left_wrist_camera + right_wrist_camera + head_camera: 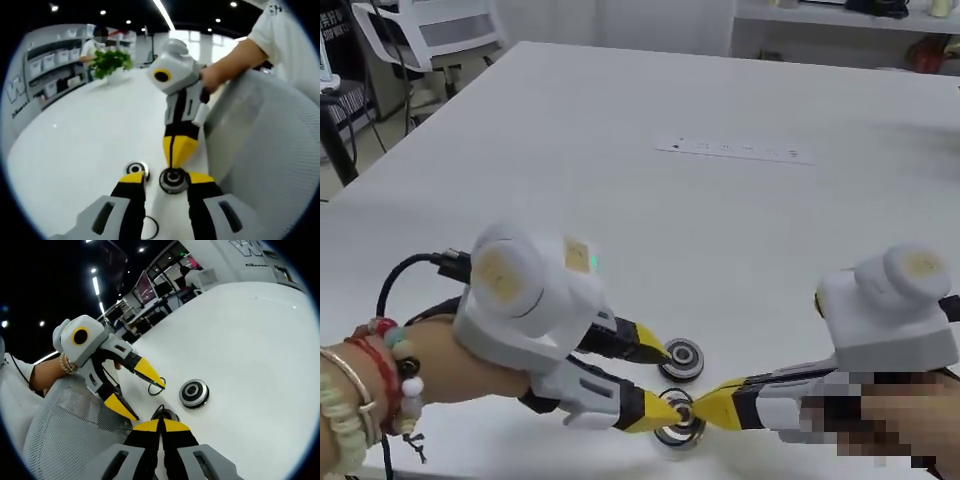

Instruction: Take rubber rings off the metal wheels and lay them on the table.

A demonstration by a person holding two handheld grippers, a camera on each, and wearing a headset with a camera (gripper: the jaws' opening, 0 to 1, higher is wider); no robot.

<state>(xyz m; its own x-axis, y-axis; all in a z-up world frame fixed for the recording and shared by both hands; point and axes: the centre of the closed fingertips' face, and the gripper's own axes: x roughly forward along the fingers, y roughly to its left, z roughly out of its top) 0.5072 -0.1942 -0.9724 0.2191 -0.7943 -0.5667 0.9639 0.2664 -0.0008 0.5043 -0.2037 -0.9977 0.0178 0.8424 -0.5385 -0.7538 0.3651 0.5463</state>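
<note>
- Nearest us in the head view sits the left hand-held gripper (658, 378), held by a hand whose wrist wears beaded bracelets (382, 368). Its jaws stand apart.
- From its own view, the left hand-held gripper (166, 178) has the near wheel (173, 180) between its two yellow tips. The far wheel (137, 168) lies just beyond the left tip.
- In the head view both metal wheels rest on the white desk (720, 220), close together. The far wheel (682, 358) is just beside the upper left jaw tip, and the near wheel (676, 432) is at the lower tip.
- We see the right hand-held gripper (705, 396) come in from the right with its jaws pressed together, the tips touching the near wheel. We cannot tell whether anything is pinched between them.
- In the right gripper view its own tips (160, 426) are closed just short of the near wheel (168, 414), which is partly hidden behind them.
- Well clear of those tips, the far wheel (194, 392) lies flat on the desk — silver, with a dark band (185, 392) round its hub.
- We also see a thin black loop (155, 388) just beside one left jaw tip; whether it is a rubber ring we cannot tell.
- Grey mesh (260, 150) fills one side of the left gripper view — a potted plant (110, 62) stands far off on the desk.
</note>
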